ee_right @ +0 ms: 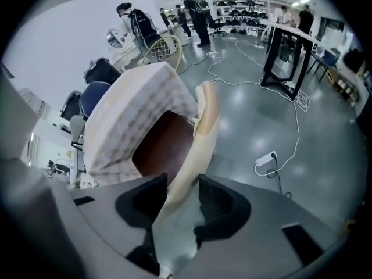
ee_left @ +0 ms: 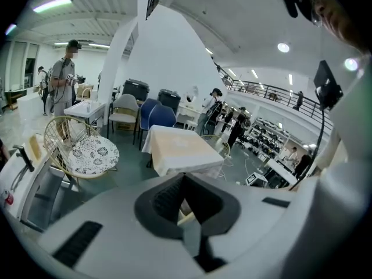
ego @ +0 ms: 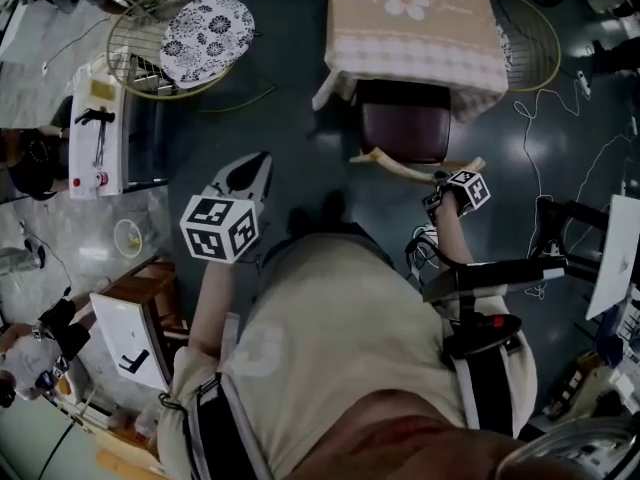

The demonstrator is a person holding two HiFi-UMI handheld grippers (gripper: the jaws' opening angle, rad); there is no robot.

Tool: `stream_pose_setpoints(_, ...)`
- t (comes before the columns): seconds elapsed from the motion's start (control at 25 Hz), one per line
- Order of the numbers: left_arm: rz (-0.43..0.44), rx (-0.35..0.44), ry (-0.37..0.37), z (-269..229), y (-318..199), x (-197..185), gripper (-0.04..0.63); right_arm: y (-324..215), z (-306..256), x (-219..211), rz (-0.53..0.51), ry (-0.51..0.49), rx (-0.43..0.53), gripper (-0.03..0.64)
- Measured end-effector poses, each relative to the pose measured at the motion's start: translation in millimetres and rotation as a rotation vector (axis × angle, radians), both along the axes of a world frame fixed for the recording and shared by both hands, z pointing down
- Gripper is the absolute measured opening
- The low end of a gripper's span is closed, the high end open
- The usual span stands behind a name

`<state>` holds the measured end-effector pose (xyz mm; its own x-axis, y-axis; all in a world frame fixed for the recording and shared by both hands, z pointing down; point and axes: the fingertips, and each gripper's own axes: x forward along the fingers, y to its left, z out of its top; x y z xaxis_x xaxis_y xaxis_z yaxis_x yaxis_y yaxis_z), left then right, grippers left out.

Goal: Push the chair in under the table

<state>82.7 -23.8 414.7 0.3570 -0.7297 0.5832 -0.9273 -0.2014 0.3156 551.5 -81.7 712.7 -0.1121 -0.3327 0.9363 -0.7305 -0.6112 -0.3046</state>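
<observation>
**chair's back rail in the right grip, seat half under the table**

the chair [ego: 405, 128] stands at the near side of the table [ego: 400, 48]. the front of its dark red seat is already beneath the hanging checked cloth. its pale curved backrest [ee_right: 204, 121] is out on the person's side.

the right gripper [ee_right: 183, 182] points steeply down and is clenched on the backrest, with the rail filling the gap between its pads. in the head view it sits toward the right end of the rail, not at the middle. the left gripper [ee_left: 185, 182] hangs apart to the left. its jaws are pressed together with nothing in them, and it has no part in the hold.

the chair looks like a stiff wooden frame with a padded seat, so it is probably fairly heavy but not fragile. it should pass a push straight through without flexing. the floor is smooth and glossy, so the legs will likely slide rather than catch.

the rail is smooth, rounded and bowed, so it could slip or twist in a narrow pinch. the top rail is the sensible place to hold. a grip off to one end may swing the chair round instead of sending it straight in, so a hold nearer the middle would steer better.

the cloth's edge could bunch against the seat.
</observation>
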Motion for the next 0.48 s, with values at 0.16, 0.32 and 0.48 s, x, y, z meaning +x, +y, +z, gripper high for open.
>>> stream_pose_setpoints(0.16,0.003,0.028,0.016,-7,0,-3,0.006,5,-17,2,-0.032,0.048,0.029,0.075)
stream_pose_setpoints(0.32,0.009,0.072,0.044,-15,6,-8,0.006,-5,-41,-8,-0.172,0.101,0.094,0.011)
stream_pose_setpoints(0.48,0.042,0.131,0.112,-31,13,-8,0.005,-17,-67,-40,-0.251,0.063,0.186,0.011)
